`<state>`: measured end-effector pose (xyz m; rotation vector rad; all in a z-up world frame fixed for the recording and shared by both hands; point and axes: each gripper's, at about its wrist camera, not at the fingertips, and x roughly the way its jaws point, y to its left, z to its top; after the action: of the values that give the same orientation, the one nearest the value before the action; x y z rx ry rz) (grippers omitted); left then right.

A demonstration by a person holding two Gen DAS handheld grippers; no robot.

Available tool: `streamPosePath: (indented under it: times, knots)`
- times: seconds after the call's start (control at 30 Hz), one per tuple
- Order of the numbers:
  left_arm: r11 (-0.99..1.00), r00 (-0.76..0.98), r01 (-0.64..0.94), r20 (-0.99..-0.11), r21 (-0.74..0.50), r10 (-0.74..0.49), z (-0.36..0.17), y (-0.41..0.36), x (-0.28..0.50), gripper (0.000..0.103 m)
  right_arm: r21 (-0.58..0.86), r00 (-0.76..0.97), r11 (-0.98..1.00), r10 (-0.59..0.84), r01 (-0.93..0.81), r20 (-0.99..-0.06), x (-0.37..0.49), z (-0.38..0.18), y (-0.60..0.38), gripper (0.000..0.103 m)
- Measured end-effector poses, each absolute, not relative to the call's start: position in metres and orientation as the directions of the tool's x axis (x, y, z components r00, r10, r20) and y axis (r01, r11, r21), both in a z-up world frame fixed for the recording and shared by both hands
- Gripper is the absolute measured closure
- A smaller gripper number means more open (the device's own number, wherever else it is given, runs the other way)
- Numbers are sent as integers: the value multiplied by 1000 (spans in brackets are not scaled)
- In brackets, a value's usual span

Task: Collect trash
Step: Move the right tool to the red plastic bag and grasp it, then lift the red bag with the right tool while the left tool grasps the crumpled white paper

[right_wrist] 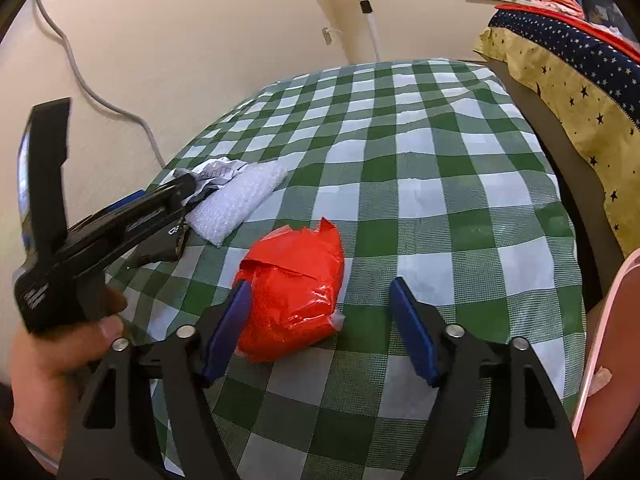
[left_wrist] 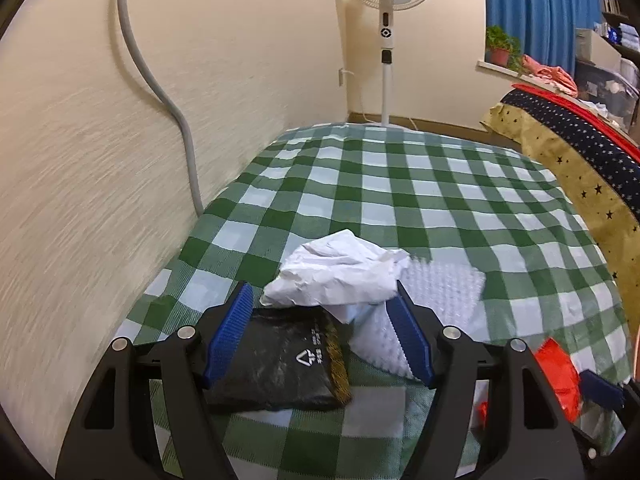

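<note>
On the green checked tablecloth [left_wrist: 400, 184] lie a black foil packet [left_wrist: 276, 364], a crumpled white paper [left_wrist: 336, 272] and a bubble-wrap sheet [left_wrist: 436, 292]. My left gripper [left_wrist: 322, 312] is open, its blue fingers either side of the black packet's far end, below the paper. A crumpled red plastic wrapper [right_wrist: 296, 292] lies in the right wrist view; my right gripper [right_wrist: 320, 300] is open around it, the left finger touching its edge. The wrapper also shows in the left wrist view [left_wrist: 560, 376]. The left gripper's body [right_wrist: 120, 220] shows at the left of the right wrist view.
A cream wall with a grey cable [left_wrist: 168, 100] runs along the table's left side. A standing fan [left_wrist: 386, 40] is beyond the far edge. A star-patterned yellow and navy cloth [right_wrist: 568, 76] covers furniture on the right. A pink object [right_wrist: 608, 344] is at the right edge.
</note>
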<state>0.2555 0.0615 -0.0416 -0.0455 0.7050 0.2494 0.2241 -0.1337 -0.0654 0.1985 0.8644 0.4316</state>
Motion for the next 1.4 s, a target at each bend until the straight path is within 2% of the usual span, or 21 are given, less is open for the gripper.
streamPosePath:
  times: [0.07, 0.13, 0.17, 0.2, 0.27, 0.3, 0.37, 0.47, 0.57, 0.83, 0.93, 1.0, 1.17, 1.4]
  knots:
    - [970, 735, -242, -646, 32, 205, -41, 63, 259, 36, 337, 570, 892, 452, -301, -686, 222, -63, -132, 44]
    - [973, 742, -232, -644, 15, 187, -41, 65, 260, 36, 335, 568, 885, 464, -322, -680, 220, -62, -129, 58]
    - [975, 745, -222, -645, -1, 168, -40, 65, 260, 42, 329, 569, 884, 466, -331, -678, 218, -61, -128, 58]
    - [977, 748, -212, -647, -18, 150, -41, 67, 260, 54, 323, 572, 886, 462, -333, -677, 217, -60, -127, 58]
    - [979, 749, -195, -653, -56, 112, -41, 70, 259, 67, 333, 572, 883, 469, -332, -673, 216, -60, -128, 60]
    - [980, 751, -190, -652, -64, 103, -41, 70, 259, 79, 342, 573, 880, 474, -329, -669, 216, -59, -131, 63]
    - [980, 756, -181, -648, -78, 88, -39, 71, 257, 89, 375, 576, 870, 492, -319, -653, 215, -57, -137, 69]
    - [980, 768, -176, -636, -97, 74, -34, 70, 250, 100, 394, 584, 866, 500, -309, -639, 213, -53, -142, 75]
    - [979, 776, -166, -628, -114, 59, -29, 68, 242, 103, 392, 596, 867, 496, -306, -631, 209, -49, -145, 79]
    - [980, 791, -153, -610, -125, 46, -19, 66, 225, 102, 393, 641, 876, 474, -279, -604, 194, -36, -158, 86]
    - [982, 787, -148, -615, -113, 48, -21, 63, 226, 82, 394, 657, 881, 461, -260, -597, 192, -33, -166, 87]
    - [984, 789, -146, -612, -99, 55, -21, 58, 227, 62, 391, 670, 885, 451, -252, -590, 191, -30, -172, 87]
    - [990, 789, -140, -607, -32, 91, -24, 46, 240, 42, 400, 681, 886, 444, -235, -582, 196, -29, -183, 87]
    - [978, 740, -164, -640, 127, 207, -41, 31, 267, 38, 404, 682, 887, 437, -221, -587, 205, -36, -191, 87]
